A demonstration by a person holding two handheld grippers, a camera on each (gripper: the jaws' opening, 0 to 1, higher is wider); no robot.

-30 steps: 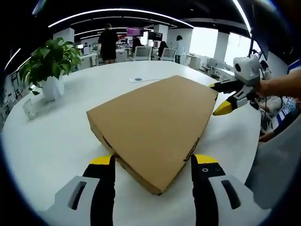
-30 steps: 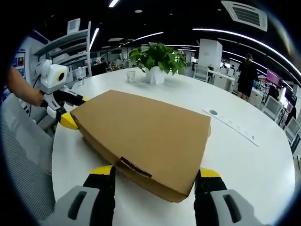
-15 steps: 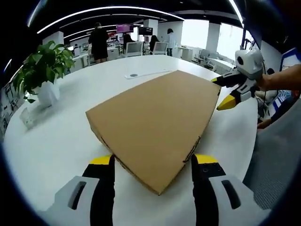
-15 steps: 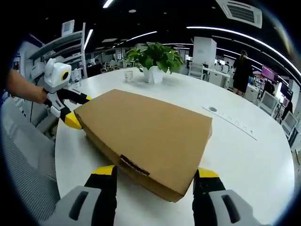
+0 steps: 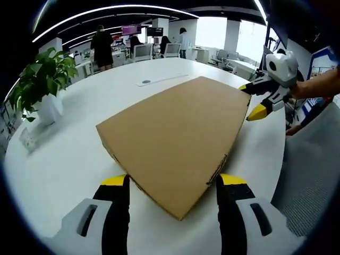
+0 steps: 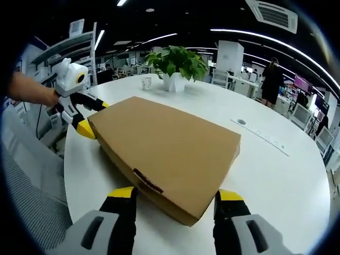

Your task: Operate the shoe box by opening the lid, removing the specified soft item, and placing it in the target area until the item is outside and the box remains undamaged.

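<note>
A flat brown cardboard shoe box [image 5: 175,138] lies on the white round table [image 5: 64,159] with its lid down. In the left gripper view my left gripper [image 5: 172,183] stands open, its yellow-tipped jaws either side of the box's near corner. At the far right corner my right gripper [image 5: 252,101] is open around the box edge, held by a hand. The right gripper view has the same box [image 6: 170,141] with my right gripper [image 6: 175,194] open astride its near corner. There the left gripper [image 6: 94,117] is open at the box's left corner.
A potted plant [image 5: 42,79] [image 6: 178,66] stands on the table beyond the box, with a clear cup [image 6: 146,83] beside it. A socket strip [image 6: 260,139] is set into the tabletop. Grey chairs [image 6: 32,180] ring the table edge. People stand at desks far behind.
Both views have shifted slightly with the hands. Each gripper has edged in closer to its box corner. The box has stayed in place with its lid down.
</note>
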